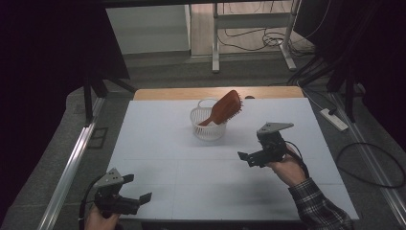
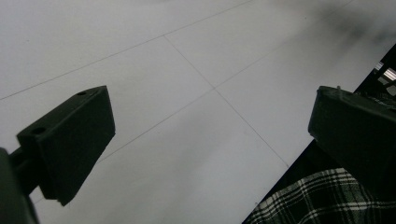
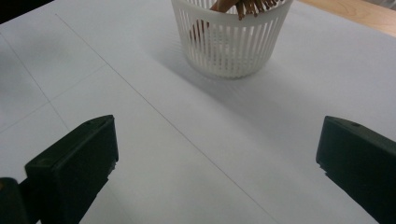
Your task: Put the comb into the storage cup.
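A white slatted basket (image 1: 209, 126) stands on the white table sheet (image 1: 158, 143), toward the far middle. A reddish-brown hairbrush (image 1: 226, 108) leans in it, head up and tilted to the right. My right gripper (image 1: 251, 146) hovers to the basket's right and nearer me, open and holding nothing. In the right gripper view the basket (image 3: 231, 42) sits ahead of the wide-apart jaws of the right gripper (image 3: 217, 158), with the brush (image 3: 224, 5) poking through its top. My left gripper (image 1: 137, 188) is at the near left edge, open and empty; in its own view the left gripper (image 2: 210, 140) faces bare sheet.
A strip of wooden tabletop (image 1: 191, 92) shows behind the sheet. A plaid sleeve (image 2: 317, 200) lies at the near edge. On the floor are cables (image 1: 364, 163), a power strip (image 1: 334, 119) at right, and desk legs (image 1: 215, 43) beyond.
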`<state>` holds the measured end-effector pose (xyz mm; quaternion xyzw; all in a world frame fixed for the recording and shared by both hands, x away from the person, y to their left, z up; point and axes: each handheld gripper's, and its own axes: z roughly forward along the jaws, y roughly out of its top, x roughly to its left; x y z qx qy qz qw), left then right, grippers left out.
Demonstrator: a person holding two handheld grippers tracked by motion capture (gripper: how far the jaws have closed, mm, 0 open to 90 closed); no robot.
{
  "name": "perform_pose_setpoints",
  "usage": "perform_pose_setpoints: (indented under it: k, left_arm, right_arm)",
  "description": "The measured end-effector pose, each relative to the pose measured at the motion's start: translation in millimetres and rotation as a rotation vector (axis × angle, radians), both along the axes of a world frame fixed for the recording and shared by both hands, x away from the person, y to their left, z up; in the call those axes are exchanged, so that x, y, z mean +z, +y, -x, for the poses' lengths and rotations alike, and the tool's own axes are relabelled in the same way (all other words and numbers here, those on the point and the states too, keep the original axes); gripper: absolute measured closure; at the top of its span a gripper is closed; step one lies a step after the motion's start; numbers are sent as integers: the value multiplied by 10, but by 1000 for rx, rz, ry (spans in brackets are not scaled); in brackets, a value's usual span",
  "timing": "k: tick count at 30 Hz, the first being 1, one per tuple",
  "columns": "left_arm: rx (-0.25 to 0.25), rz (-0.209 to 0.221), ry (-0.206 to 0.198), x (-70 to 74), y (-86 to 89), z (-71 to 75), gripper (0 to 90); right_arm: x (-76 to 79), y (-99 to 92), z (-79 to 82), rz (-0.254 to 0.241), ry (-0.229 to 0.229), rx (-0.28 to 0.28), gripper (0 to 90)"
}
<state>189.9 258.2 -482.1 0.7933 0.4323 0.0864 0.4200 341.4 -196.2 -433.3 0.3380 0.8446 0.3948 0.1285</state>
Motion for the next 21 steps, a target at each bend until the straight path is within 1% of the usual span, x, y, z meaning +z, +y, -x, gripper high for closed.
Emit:
perform_pose_setpoints:
  k: [6, 15, 21]
  left_arm:
    - [-1, -1, -1, 0, -2, 1, 11]
    - [-1, -3, -1, 0, -4, 0, 10]
    - [-1, -3, -1, 0, -6, 0, 10]
  right_arm:
    - [-9, -76, 44, 1, 4, -9, 0]
    - [4, -183, 117, 6, -2, -25, 0]
    - [12, -251, 178, 23, -12, -32, 0]
